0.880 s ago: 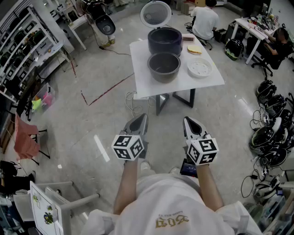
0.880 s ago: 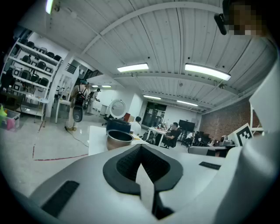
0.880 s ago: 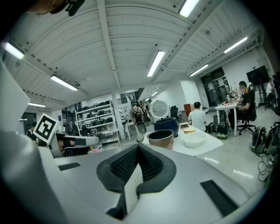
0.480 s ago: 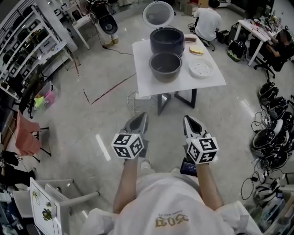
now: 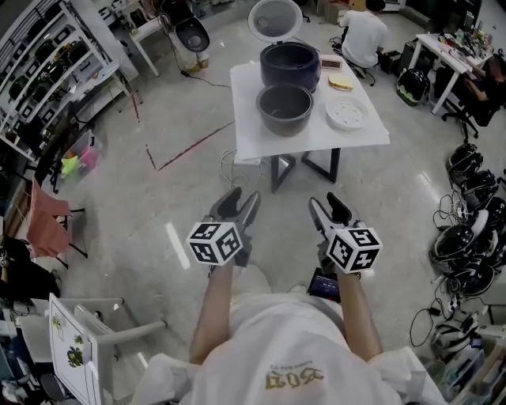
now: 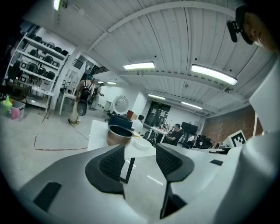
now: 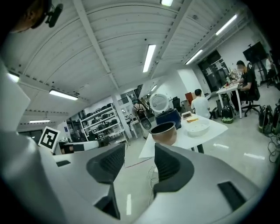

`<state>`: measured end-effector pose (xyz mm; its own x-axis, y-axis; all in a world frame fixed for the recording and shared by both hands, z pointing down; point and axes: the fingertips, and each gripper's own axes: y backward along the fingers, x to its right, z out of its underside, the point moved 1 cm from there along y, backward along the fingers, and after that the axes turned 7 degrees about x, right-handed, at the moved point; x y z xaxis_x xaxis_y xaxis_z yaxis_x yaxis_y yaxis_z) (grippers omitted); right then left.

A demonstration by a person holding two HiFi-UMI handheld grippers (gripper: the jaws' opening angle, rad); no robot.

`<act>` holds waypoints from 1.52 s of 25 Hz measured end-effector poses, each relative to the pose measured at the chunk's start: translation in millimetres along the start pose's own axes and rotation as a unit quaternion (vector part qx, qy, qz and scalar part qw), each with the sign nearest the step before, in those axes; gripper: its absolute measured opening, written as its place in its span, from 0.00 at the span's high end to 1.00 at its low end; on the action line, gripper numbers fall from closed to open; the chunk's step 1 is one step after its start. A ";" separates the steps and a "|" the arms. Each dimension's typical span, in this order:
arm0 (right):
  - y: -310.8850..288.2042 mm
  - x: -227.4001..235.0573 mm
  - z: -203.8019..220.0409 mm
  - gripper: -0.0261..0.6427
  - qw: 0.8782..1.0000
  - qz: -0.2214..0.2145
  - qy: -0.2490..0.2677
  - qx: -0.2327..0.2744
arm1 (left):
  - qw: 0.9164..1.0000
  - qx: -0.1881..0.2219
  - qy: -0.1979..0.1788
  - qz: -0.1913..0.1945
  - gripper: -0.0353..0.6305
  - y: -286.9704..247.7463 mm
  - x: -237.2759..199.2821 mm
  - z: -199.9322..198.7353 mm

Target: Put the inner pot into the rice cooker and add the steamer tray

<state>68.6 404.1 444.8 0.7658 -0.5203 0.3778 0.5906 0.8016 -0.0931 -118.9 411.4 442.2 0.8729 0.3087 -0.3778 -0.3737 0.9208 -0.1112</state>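
- You hold the left hand-held gripper and the right hand-held gripper side by side over the floor. Both have their jaws wide apart with nothing between them, which looks like a ready stance for a 2-handed pickup.
- The round grey metal inner pot stands upright on the white square bench, well apart from you. It sits just in front of the dark blue rice cooker, so you probably reach it first.
- The cooker's round lid stands open, leaving the cavity free for the pot.
- The white round perforated steamer tray lies flat beside the pot, placed to go in second.
- As I judge it, no step has begun.
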 end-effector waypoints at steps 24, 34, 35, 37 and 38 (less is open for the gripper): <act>-272.8 147.7 -29.3 0.66 0.997 0.056 -0.025 -0.055 | 0.998 -0.026 0.059 0.006 0.62 -292.2 -185.9 -60.6; -358.1 203.4 -44.7 0.66 0.992 0.103 -0.048 -0.060 | 0.994 -0.067 0.081 0.032 0.62 -383.8 -242.9 -64.4; -360.4 207.5 -46.2 0.66 0.991 0.106 -0.050 -0.061 | 0.993 -0.071 0.084 0.033 0.62 -388.9 -245.0 -63.0; -363.5 216.2 -49.1 0.66 0.990 0.111 -0.054 -0.061 | 0.993 -0.081 0.079 0.035 0.63 -399.2 -247.5 -59.1; -364.6 220.7 -49.8 0.66 0.990 0.113 -0.056 -0.061 | 0.993 -0.087 0.072 0.035 0.63 -404.2 -248.2 -56.2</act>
<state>35.0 -17.7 516.2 0.8527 -0.2903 0.4342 0.4393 0.8483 -0.2956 -202.2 -50.9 529.2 0.7933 0.3215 -0.5170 -0.4919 0.8389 -0.2331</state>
